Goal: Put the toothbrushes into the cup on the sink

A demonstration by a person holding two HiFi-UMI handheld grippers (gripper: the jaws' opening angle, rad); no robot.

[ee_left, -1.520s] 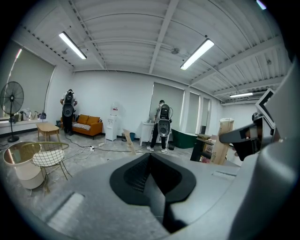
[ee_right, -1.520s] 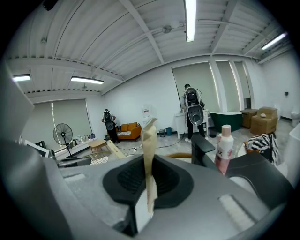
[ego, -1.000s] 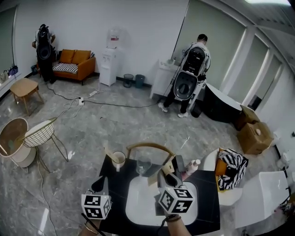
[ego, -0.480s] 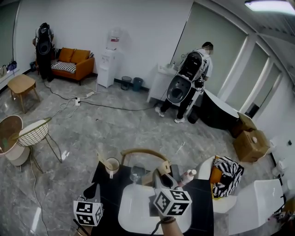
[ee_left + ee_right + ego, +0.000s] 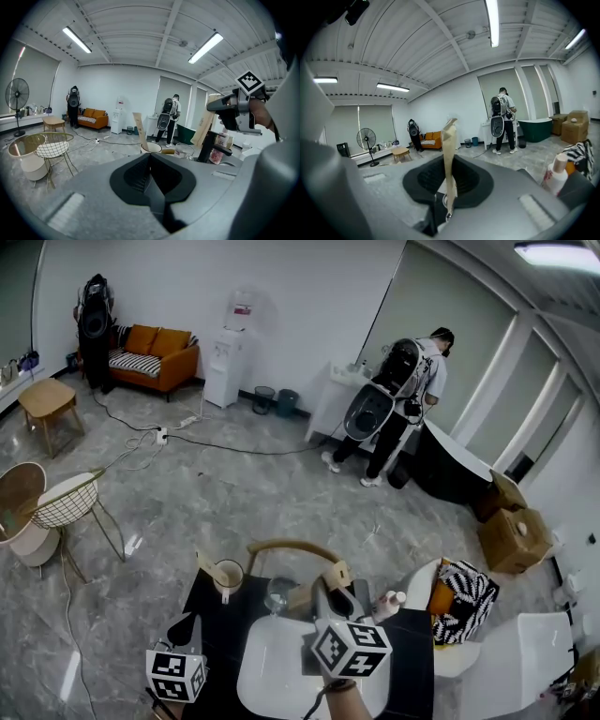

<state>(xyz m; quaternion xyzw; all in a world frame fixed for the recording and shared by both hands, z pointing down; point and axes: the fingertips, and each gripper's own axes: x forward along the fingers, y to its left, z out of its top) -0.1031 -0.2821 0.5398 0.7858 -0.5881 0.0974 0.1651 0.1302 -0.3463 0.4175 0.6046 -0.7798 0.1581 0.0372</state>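
Right gripper (image 5: 325, 594) fingers grasp a toothbrush (image 5: 449, 150) upright, ready for the cup (image 5: 228, 575) at the worktop's (image 5: 230, 626) back-left corner. Left gripper (image 5: 151, 176) is clenched and empty.

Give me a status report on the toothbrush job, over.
Left gripper shut, empty. Right gripper shut on a toothbrush, short of the cup; second toothbrush already stands in it. Clear glass beside the cup, along the way.

The table (image 5: 225, 626) is a black top with a white sink basin (image 5: 272, 667) set in the middle. Along the back edge there's a beige cup (image 5: 228, 577) at the left with a toothbrush (image 5: 204, 563) in it. A clear glass (image 5: 278, 594) sits near it, and there's a small bottle (image 5: 387, 604) over on the right.
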